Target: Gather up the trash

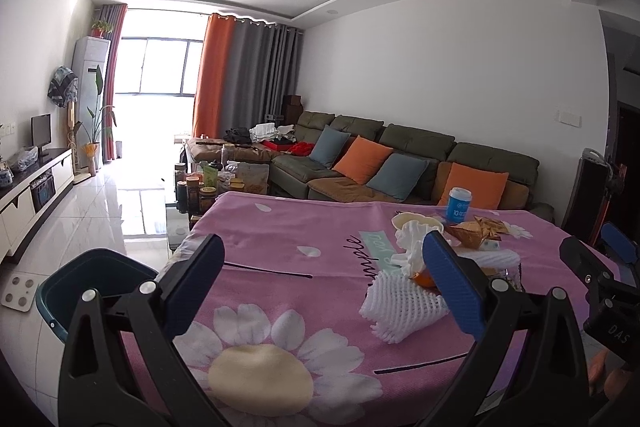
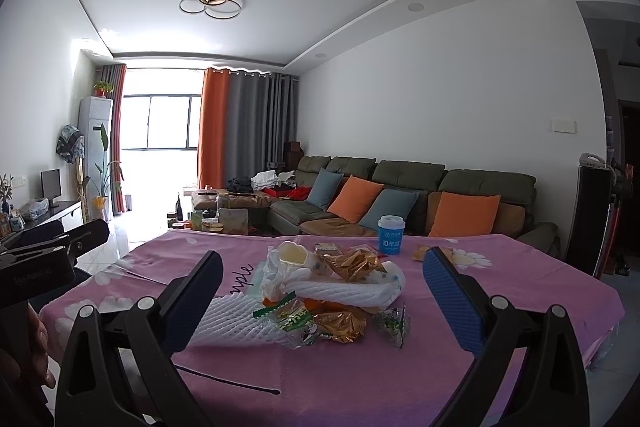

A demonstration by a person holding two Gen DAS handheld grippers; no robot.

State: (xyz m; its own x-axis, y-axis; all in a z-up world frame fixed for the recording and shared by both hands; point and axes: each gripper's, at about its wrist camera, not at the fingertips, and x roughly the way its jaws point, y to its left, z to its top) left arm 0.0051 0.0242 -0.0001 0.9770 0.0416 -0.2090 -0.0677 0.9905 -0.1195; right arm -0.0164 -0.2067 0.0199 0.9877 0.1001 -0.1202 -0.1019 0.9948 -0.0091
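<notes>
A pile of trash lies on the pink flowered tablecloth point(image 2: 400, 367): white foam fruit nets point(image 2: 236, 323) point(image 1: 404, 301), gold snack wrappers point(image 2: 352, 263), green wrappers point(image 2: 296, 321), a cream plastic cup point(image 2: 294, 253) and orange peel. A blue and white paper cup point(image 2: 391, 235) point(image 1: 458, 203) stands upright behind the pile. My right gripper point(image 2: 324, 291) is open and empty, its fingers either side of the pile, just before it. My left gripper point(image 1: 324, 287) is open and empty, left of the pile, over bare cloth. A dark green bin point(image 1: 80, 287) stands on the floor beside the table's left edge.
A green sofa point(image 2: 412, 187) with orange and blue cushions stands behind the table. A glass coffee table point(image 1: 208, 187) with jars stands beyond the far left corner. A white scale point(image 1: 20, 293) lies on the tiled floor. The right gripper's body shows at the left wrist view's right edge point(image 1: 600, 287).
</notes>
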